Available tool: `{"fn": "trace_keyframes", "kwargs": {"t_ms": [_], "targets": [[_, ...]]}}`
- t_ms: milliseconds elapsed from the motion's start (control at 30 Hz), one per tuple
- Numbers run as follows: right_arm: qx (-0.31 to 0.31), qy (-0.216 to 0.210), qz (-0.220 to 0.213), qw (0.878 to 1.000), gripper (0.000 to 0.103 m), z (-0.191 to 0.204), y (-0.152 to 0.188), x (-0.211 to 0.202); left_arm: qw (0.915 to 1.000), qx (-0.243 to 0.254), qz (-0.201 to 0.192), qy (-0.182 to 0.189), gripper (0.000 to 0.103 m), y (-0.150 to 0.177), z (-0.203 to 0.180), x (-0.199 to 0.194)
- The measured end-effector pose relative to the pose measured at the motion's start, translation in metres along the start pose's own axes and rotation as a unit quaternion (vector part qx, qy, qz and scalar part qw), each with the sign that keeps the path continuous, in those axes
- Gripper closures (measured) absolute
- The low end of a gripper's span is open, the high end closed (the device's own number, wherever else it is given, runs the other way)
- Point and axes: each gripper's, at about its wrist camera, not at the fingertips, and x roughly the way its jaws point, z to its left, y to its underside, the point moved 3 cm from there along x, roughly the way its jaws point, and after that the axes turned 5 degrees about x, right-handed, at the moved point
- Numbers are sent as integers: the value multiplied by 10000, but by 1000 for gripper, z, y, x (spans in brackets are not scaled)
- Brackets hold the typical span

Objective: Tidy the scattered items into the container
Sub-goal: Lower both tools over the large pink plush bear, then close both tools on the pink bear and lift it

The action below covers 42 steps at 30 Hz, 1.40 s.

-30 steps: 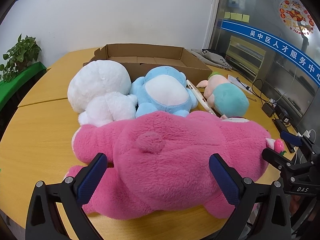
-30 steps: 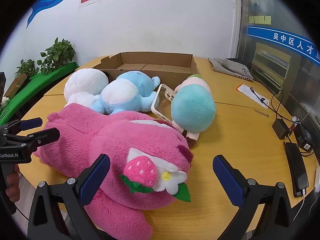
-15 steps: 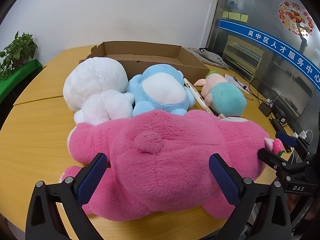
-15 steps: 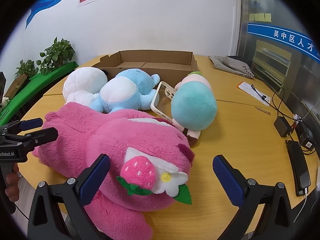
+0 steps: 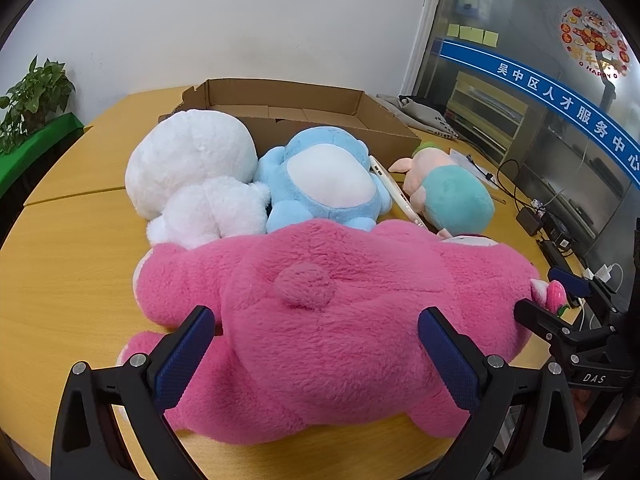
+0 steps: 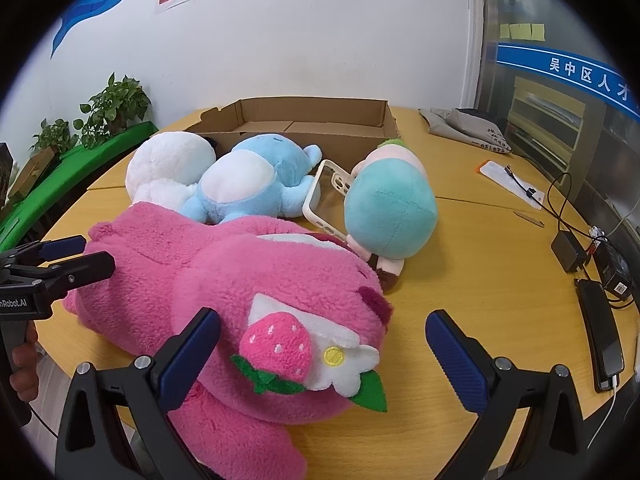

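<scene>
A big pink plush bear [image 5: 328, 312] [image 6: 248, 280] lies across the near table. My left gripper [image 5: 316, 344] stands open astride its back, and my right gripper [image 6: 324, 344] stands open over its head with the strawberry ear. Behind it lie a white plush [image 5: 188, 176] [image 6: 168, 168], a blue plush [image 5: 328, 180] [image 6: 256, 176], a teal-and-pink plush [image 5: 456, 196] [image 6: 392, 204] and a cream phone case [image 5: 396, 192] [image 6: 324, 196]. The open cardboard box [image 5: 304, 116] [image 6: 312, 120] sits at the back, its floor bare where it shows.
Chargers, cables and a dark phone [image 6: 604, 336] line the table's right edge. Grey cloth [image 6: 468, 124] and a paper card [image 6: 512, 184] lie at the back right. Potted plants [image 6: 112, 108] on a green ledge stand to the left. A hand [image 6: 24, 368] holds the left gripper's handle.
Both grippers have edged slightly closer to the pink bear. Nothing has been gripped or shifted.
</scene>
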Motion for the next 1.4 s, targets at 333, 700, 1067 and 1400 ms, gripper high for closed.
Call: {"fn": "trace_keyframes", "kwargs": {"t_ms": [333, 700, 1067, 1400], "targets": [[345, -561, 61, 9978, 0, -23, -5, 14, 9962, -393, 242, 733, 0, -2, 33, 22], [1212, -2052, 735, 9684, 3, -36, 18, 65, 9853, -434, 626, 1532, 23, 9, 35, 37], [812, -2336, -270, 9686, 32, -15, 4, -10, 9869, -263, 7, 1593, 45, -13, 27, -36], [480, -2490, -1403, 9571, 32, -9, -128, -39, 9860, 281, -947, 1346, 46, -152, 35, -58]]}}
